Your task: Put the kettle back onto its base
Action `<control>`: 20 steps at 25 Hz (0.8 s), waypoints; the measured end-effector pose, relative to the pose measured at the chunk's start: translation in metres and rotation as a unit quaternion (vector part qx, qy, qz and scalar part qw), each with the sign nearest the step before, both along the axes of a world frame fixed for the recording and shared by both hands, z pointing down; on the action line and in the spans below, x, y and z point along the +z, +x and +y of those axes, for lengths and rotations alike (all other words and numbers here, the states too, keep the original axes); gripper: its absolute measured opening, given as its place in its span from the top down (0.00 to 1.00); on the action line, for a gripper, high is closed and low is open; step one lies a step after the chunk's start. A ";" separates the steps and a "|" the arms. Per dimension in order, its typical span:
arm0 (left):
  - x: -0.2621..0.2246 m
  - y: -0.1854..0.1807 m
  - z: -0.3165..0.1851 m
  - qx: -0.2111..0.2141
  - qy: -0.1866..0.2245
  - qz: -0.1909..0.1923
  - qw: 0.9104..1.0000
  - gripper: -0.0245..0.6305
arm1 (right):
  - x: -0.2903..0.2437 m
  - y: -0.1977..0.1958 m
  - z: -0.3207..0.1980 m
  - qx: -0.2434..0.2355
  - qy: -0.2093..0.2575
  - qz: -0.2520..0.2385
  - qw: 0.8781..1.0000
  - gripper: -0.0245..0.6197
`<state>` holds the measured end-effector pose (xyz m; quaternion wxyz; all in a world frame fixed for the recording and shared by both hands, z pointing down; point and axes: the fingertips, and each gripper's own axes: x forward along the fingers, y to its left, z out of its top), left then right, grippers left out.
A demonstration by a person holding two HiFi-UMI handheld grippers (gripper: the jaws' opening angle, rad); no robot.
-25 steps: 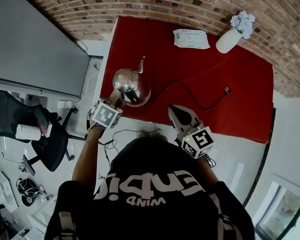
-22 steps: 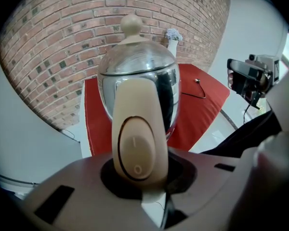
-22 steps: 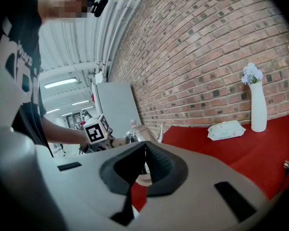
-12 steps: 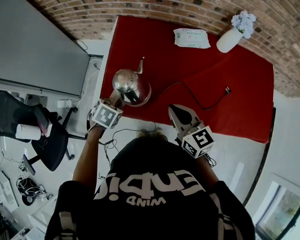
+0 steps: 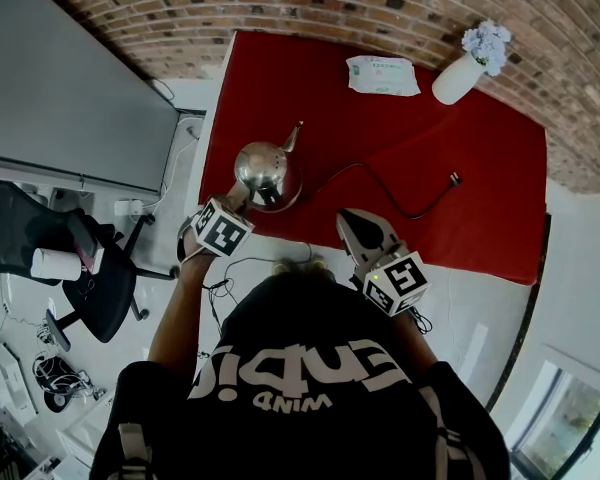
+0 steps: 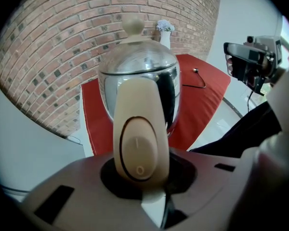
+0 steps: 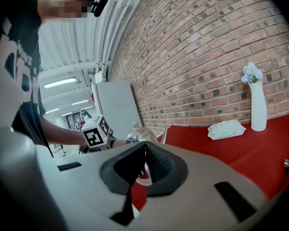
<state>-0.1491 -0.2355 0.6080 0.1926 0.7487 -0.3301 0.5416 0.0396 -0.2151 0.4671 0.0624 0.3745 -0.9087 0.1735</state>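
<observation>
While my left hand-held gripper [image 5: 242, 201] is clamped on the cream plastic handle [image 6: 140, 129] of the polished steel kettle with the cream knob [image 5: 265, 171], I judge the task nearly finished but not closed out. The kettle stands upright near the left front corner of the red cloth [image 5: 400, 128] that covers most of the worktop. A thin black power cord [image 5: 380, 182] runs from its loose plug [image 5: 454, 180] across the cloth to a spot right beside the kettle's body, so I judge the base lies there. I cannot make out the base itself, nor tell whether the kettle is seated on it or held just above it. What is left, as I read it, is to settle the kettle flat and then let go of the handle. My right hand-held gripper [image 5: 356, 224] hangs over the near edge of the cloth, well apart from the kettle, its jaws drawn together on nothing.

Toward the back of the cloth lie a white pack of wipes [image 5: 382, 77] and a white ceramic vase of pale blue flowers [image 5: 458, 78], both near the red brick wall [image 5: 330, 3]. A bare white strip of worktop [image 5: 480, 313] shows in front of the cloth. To the left stand a large grey panel [image 5: 60, 98] and a black office chair [image 5: 40, 243].
</observation>
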 end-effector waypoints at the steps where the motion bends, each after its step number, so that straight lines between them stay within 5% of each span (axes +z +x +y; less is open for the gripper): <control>1: 0.000 0.000 0.001 0.000 0.000 0.000 1.000 0.87 | 0.000 0.001 0.001 0.001 0.000 0.000 1.000 0.93; 20: 0.006 -0.002 0.002 0.009 0.012 -0.006 1.000 0.86 | -0.003 0.000 0.014 -0.001 0.000 0.007 1.000 0.93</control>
